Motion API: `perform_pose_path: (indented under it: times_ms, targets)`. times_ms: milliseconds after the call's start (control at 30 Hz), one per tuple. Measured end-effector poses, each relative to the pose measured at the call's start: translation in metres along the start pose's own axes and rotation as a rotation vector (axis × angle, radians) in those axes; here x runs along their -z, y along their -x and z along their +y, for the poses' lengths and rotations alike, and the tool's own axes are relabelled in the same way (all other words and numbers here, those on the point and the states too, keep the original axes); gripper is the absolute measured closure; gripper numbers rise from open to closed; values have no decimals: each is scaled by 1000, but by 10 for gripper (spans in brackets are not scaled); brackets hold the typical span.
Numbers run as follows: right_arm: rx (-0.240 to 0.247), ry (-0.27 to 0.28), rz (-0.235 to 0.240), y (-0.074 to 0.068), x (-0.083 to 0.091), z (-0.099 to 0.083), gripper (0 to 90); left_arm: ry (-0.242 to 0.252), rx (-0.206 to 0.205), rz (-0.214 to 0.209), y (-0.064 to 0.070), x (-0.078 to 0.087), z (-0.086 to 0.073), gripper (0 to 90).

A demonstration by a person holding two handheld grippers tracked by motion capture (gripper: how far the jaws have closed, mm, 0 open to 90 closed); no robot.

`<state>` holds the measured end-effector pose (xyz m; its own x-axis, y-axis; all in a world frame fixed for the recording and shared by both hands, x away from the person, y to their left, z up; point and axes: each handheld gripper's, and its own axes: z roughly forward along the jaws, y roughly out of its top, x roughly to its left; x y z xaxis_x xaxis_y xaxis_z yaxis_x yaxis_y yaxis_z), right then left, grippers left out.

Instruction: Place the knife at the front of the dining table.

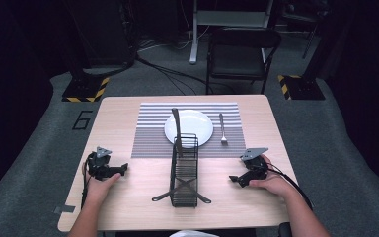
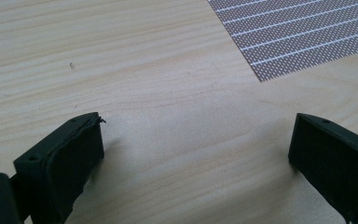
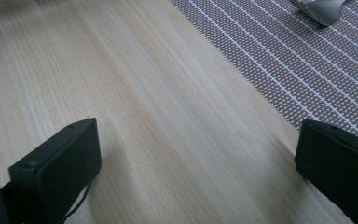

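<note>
The tabletop (image 1: 128, 197) carries a striped placemat (image 1: 150, 133) at its far middle, and on that a white plate (image 1: 197, 126) with a fork (image 1: 222, 129) lying just to its right. A black wire caddy (image 1: 184, 170) stands in front of the plate, its far end overlapping the mat's near edge, with a knife (image 1: 176, 123) propped upright at that end, leaning back over the plate. 2 dark utensils (image 1: 181, 191) lie crossed under or through the caddy's near end; which, I cannot tell.

Both grippers rest on the tabletop, 1 on each side of the caddy and apart from it. The left gripper (image 2: 196, 149) has its fingers (image 2: 70, 163) spread wide over bare wood, the mat's corner ahead of them. The right gripper (image 3: 198, 154) is likewise wide, holding nothing, its fingers (image 3: 60, 163) at the mat's edge with the fork's handle end at the top of its view.

This reads as a place setting partly laid, the hands between steps. The next move likely calls for lifting 1 gripper to the caddy and closing on the knife's handle.
</note>
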<state>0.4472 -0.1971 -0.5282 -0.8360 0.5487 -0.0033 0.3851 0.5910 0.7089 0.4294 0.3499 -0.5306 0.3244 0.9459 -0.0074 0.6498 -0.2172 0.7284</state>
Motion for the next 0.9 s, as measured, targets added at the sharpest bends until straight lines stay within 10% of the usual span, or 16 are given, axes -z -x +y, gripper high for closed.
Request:
perform_pose_path:
  times_ms: [367, 900]
  targets:
    - [0, 3, -5, 0, -1, 1, 0, -5, -52, -51, 11, -2, 2, 27]
    - [3, 1, 0, 0, -1, 1, 0, 26, 32, -28, 16, 0, 5, 138]
